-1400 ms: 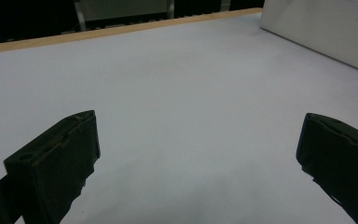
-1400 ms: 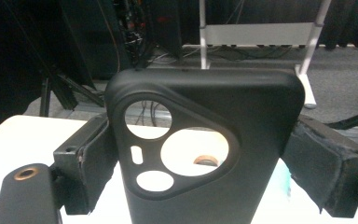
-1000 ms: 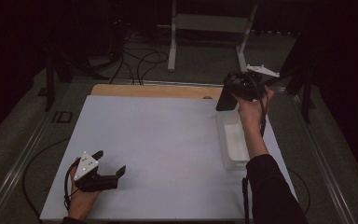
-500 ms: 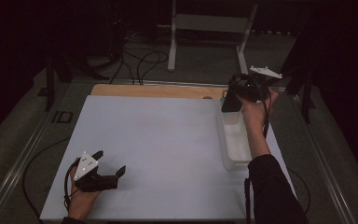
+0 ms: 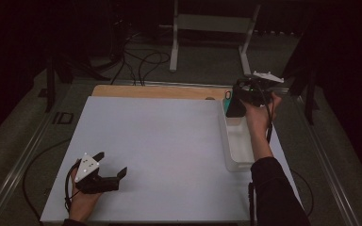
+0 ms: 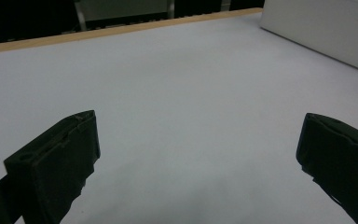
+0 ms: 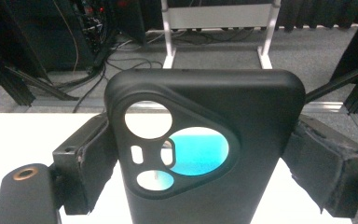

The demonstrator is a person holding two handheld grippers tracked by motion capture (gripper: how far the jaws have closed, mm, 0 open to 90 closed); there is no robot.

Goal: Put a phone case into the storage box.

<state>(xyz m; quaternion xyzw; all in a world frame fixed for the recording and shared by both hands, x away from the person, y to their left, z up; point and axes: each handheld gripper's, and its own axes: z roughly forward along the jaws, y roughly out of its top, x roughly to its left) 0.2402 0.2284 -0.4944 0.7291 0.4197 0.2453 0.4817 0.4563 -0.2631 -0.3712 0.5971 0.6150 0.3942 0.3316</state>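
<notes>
Phone case (image 7: 205,149), matte black with rounded corners and a triangular camera cut-out, stands upright between the jaws of the right gripper (image 7: 205,163), clamped by its two long edges; this edge grip leaves the back face free. Teal shows through two openings. In the high view the case (image 5: 235,106) hangs over the far end of a white rectangular bin (image 5: 238,157). The left gripper (image 5: 107,175) rests on the smooth pale table (image 5: 160,136), jaws wide and empty.

phone case (image 7: 205,144) – black | bin (image 5: 239,146) – white | table (image 5: 160,141) – white
</notes>
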